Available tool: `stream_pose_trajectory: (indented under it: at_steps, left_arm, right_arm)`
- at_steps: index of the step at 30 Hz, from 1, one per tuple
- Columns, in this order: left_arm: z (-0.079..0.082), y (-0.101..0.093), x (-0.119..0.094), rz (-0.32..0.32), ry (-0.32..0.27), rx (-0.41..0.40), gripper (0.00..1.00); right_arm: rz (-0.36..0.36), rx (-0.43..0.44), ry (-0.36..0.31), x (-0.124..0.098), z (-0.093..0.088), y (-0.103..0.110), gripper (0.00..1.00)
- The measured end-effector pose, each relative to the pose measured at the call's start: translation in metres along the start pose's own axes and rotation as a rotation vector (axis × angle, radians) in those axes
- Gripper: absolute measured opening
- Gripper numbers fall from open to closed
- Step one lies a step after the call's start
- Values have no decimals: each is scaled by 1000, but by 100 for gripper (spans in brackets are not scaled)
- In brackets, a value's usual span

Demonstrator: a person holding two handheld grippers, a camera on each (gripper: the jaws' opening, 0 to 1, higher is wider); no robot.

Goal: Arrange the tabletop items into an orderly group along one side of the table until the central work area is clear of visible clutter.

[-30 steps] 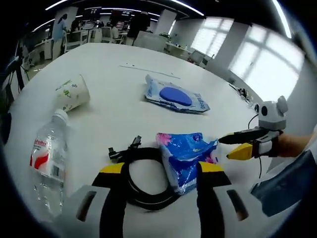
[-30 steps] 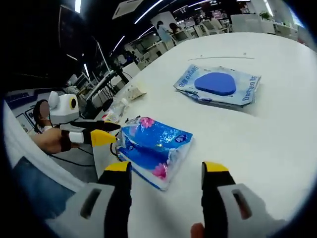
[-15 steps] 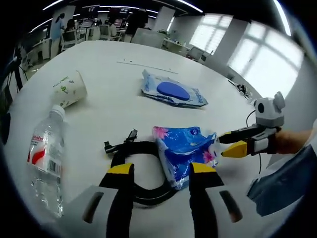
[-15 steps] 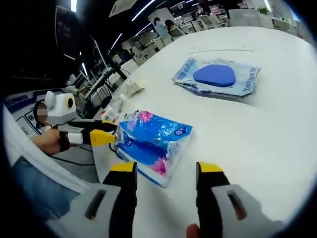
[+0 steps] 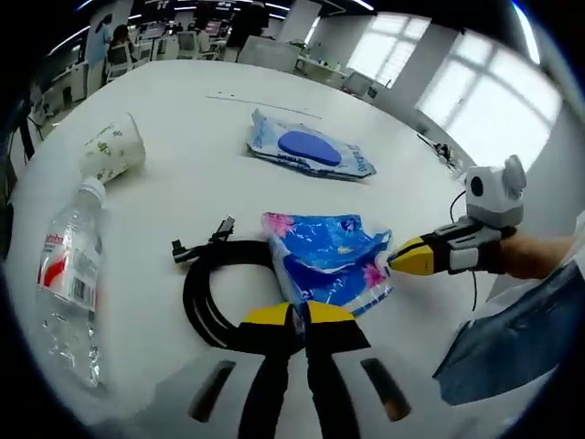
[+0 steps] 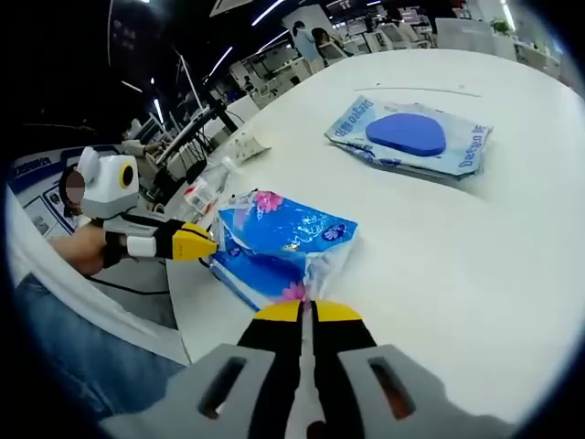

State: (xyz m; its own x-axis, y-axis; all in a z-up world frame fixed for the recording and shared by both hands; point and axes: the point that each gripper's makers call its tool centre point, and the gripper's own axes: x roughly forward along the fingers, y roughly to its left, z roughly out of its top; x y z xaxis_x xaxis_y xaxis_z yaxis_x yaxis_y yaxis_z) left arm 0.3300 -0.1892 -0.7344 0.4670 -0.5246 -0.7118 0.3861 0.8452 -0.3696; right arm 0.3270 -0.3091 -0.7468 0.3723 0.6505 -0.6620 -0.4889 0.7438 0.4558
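Tissue pack overlaps black cable; bottle and cup nearby

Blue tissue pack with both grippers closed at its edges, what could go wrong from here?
Both grippers, left and right, seem to pinch thin wrapper edges of the tissue pack; pulling apart might tear it. The black cable lies against the pack and could drag along. The water bottle lies on its side and may roll if nudged.
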Motion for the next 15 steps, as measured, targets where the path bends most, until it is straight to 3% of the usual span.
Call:
stream_pose_trajectory:
  at_steps: [5,15]
  left_arm:
    - [4,0,0,-4,-11,-19,0]
    - [16,-6,5,-17,-13,10,0]
  right_arm:
    - [7,46,-30,-7,7,-2,0]
    - [-4,46,-45,-14,10,-5,0]
